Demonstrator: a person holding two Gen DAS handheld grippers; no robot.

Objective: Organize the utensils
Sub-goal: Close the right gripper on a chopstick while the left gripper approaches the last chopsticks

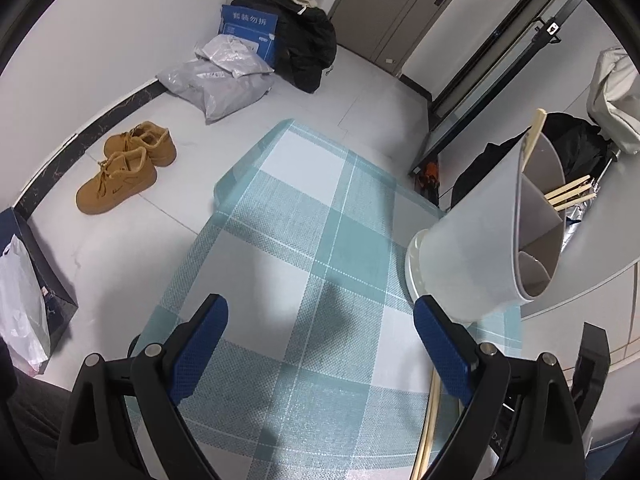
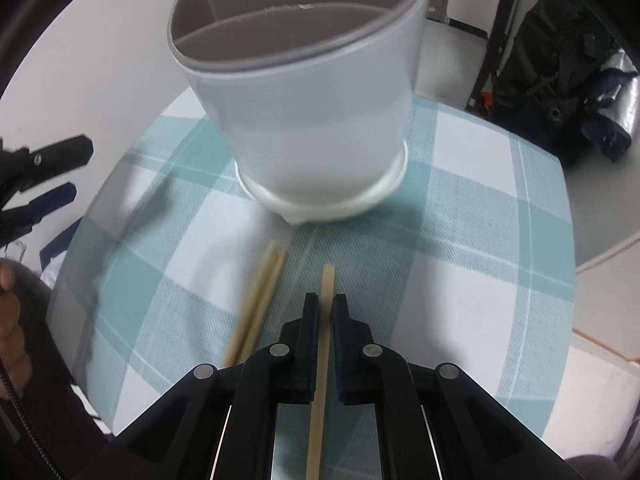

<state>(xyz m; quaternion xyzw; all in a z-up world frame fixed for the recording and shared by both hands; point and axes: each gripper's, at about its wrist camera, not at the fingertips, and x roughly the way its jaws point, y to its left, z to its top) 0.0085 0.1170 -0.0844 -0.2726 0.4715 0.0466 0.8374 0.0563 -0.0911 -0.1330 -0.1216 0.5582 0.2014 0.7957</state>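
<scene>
Right gripper (image 2: 326, 309): jaws pinch one chopstick (image 2: 325, 300), pointing toward the holder.
Left gripper (image 1: 320, 344): jaws spread, nothing between them, above the counter (image 1: 320, 208).
Loose chopsticks (image 2: 256, 300): two, side by side on the checked cloth, just left of the pinched one.
Holder (image 2: 312, 112): one, white, divided into compartments, upright on the counter.
Chopsticks in holder (image 1: 568, 194): about four.
Shoes (image 1: 124, 168): two, on the floor.

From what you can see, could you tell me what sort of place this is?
Probably a lived-in room at home: a checked tablecloth on a small table, tan shoes on the tiled floor, and bags heaped by the door.
</scene>
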